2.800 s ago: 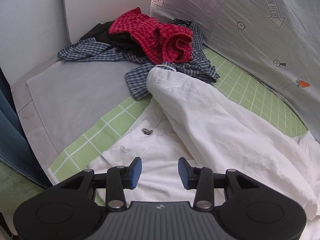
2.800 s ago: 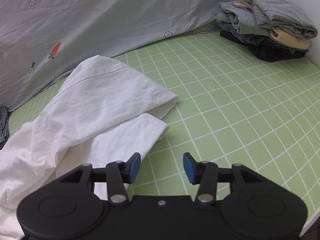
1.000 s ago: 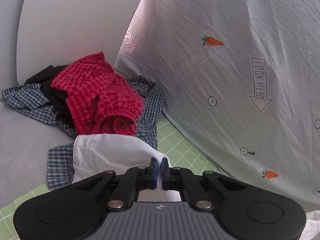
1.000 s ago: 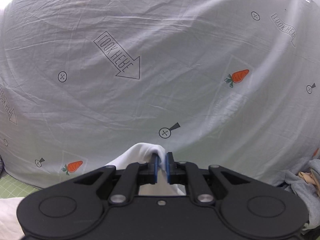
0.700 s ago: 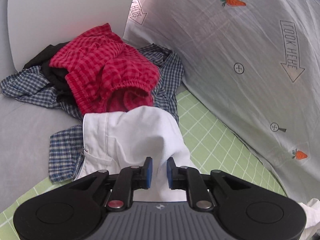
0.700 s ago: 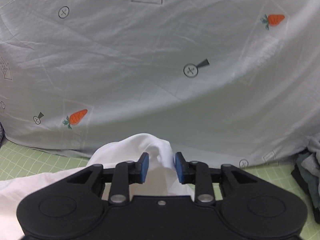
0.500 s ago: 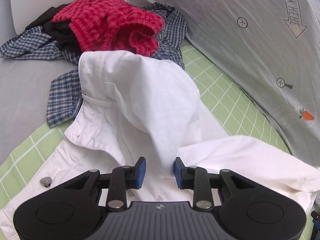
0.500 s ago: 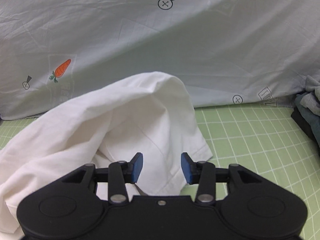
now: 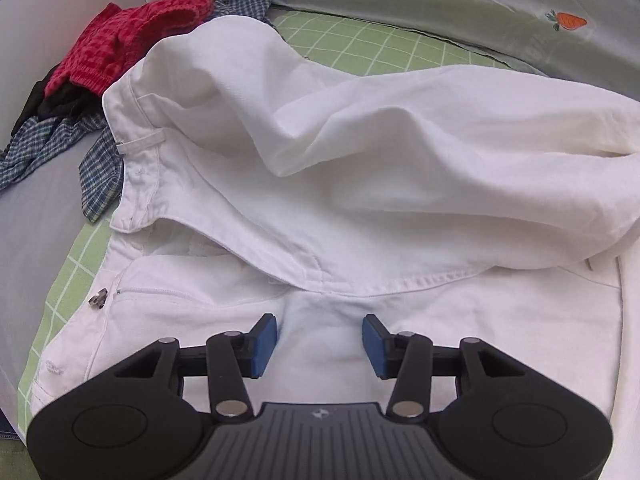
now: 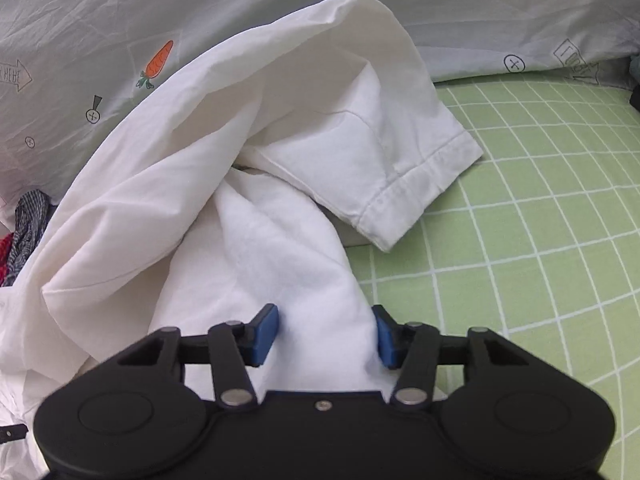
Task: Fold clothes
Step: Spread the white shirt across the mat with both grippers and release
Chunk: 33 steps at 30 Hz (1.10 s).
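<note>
White trousers [image 9: 360,160] lie on the green checked sheet [image 9: 360,44], with the waistband [image 9: 132,140] at the left and one leg folded loosely over the other. My left gripper [image 9: 320,344] hovers low over the crotch area, its jaws opening. Cloth lies under the gap and neither pad presses on it. In the right wrist view the trouser legs [image 10: 200,200] are heaped up, with one hem [image 10: 420,188] resting on the sheet. My right gripper [image 10: 324,336] straddles a strip of the lower leg. Its jaws are closing but still stand apart.
A red checked garment [image 9: 120,40], a blue plaid shirt [image 9: 100,160] and a black piece [image 9: 60,100] are piled at the far left. A grey carrot-print cloth [image 10: 160,20] hangs along the back. Bare green sheet [image 10: 540,220] stretches to the right.
Both grippers were shut on raised folds of the trousers. They have let go, come down and tilted downward. The lifted leg has dropped over the rest of the trousers.
</note>
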Tool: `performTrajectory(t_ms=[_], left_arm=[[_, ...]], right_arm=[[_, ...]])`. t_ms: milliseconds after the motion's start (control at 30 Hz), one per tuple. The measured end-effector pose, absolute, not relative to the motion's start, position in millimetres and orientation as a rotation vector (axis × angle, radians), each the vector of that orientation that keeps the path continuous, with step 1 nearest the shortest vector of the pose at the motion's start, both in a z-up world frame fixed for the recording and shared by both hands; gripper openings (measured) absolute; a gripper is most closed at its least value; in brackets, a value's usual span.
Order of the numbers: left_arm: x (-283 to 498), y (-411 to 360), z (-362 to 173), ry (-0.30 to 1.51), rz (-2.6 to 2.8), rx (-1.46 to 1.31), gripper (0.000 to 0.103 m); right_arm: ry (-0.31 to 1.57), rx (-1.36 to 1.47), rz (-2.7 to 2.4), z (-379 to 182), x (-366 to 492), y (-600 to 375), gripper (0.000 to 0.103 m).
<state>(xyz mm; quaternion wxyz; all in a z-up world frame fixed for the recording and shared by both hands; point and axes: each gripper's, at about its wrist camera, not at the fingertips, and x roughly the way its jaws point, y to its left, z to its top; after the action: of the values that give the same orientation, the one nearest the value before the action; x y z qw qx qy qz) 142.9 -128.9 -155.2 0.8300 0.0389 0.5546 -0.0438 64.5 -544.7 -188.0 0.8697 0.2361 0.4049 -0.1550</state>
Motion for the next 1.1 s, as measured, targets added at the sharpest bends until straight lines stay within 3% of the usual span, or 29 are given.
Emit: performTrajectory(t_ms=[33,67,267,500,600,667,700,767,833,933,1000,1067,1100], left_arm=[[140,-129,-156,1.18,-0.094,0.089,0.053],[139,-130,-158,1.185,-0.091,0.087,0.053],[134,-126,-165,1.182,-0.08,0.05,0.055],[132,-132,-165,1.181,-0.081,0.077,0.058],[135,-136,-166,1.187,-0.072,0.084,0.059],[137,-138,-166,1.192,-0.067,0.085,0.059],[136,-138,-165,1.194,-0.068,0.089,0.059],[133,-139,-163,1.195,-0.07,0.098,0.059],[128,-143,-160,1.189,-0.088,0.139,0.059],[118,-149,-157,1.183,-0.125,0.183,0.059],[111,-154,-155,1.184,-0.16,0.194,0.059],[103,-159,-154,1.191,-0.194,0.196,0.059],[98,-161,-155,1.197,-0.211,0.195,0.059]], right_arm=[[0.828,0.519,-0.317,-187,59,-546,0.024],[0.802,0.505,-0.34,-182,50,-543,0.016],[0.669,0.389,-0.566,-139,-25,-543,0.011],[0.644,0.157,-0.851,-104,-122,-549,0.012],[0.796,0.063,-0.888,-133,-124,-541,0.032],[0.828,0.092,-0.875,-147,-128,-539,0.037],[0.817,0.15,-0.879,-151,-134,-539,0.041],[0.784,0.258,-0.912,-155,-141,-543,0.058],[0.748,0.31,-0.948,-154,-149,-545,0.062],[0.698,0.346,-1.011,-151,-164,-555,0.08],[0.662,0.418,-1.03,-152,-180,-566,0.078],[0.626,0.491,-1.049,-154,-197,-577,0.043],[0.624,0.535,-1.049,-157,-204,-584,0.037]])
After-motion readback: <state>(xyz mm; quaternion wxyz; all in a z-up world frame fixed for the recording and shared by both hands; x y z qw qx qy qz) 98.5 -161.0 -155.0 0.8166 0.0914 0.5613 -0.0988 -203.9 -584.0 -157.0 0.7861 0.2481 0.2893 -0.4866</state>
